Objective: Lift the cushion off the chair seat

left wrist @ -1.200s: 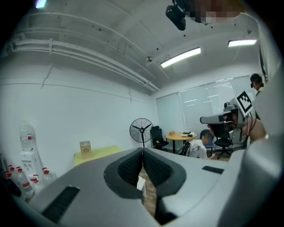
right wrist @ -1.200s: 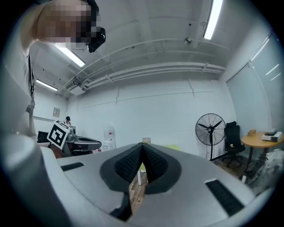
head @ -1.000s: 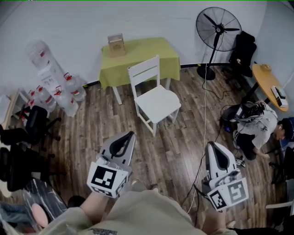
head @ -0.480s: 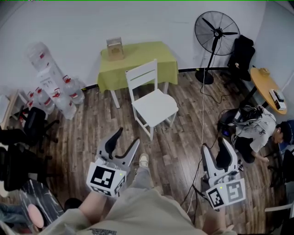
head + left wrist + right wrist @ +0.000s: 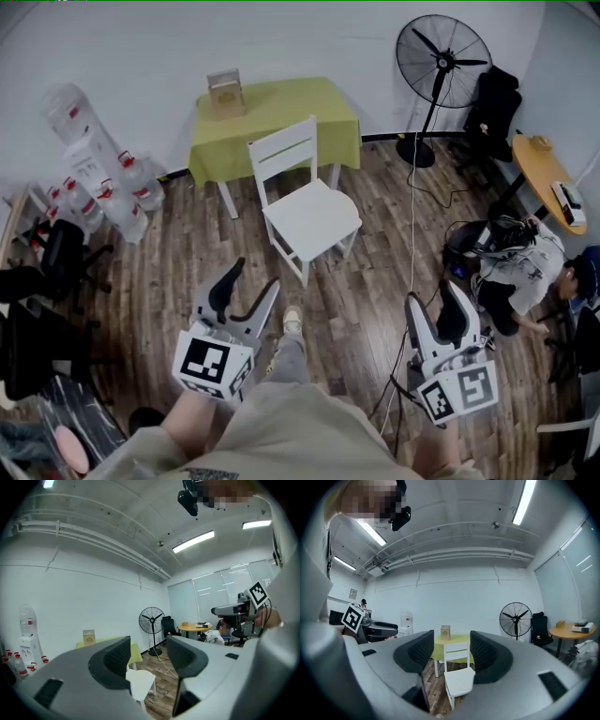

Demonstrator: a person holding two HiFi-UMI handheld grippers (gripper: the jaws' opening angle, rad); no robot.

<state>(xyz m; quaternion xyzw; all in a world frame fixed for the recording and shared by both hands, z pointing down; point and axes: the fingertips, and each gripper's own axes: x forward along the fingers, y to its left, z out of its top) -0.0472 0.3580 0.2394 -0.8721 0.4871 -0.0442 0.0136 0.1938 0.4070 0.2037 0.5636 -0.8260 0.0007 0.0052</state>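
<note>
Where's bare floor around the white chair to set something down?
Bare wooden floor lies between the white wooden chair and the clear water bottles, and between chair and white cable. Crowded: right side by the crouching person, left by black office chairs.

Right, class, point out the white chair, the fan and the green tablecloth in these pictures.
white chair [image 5: 314, 217]: head view, middle of the seat
fan [image 5: 443, 61]: head view, hub of the blades
green tablecloth [image 5: 281, 108]: head view, bare top surface
</note>
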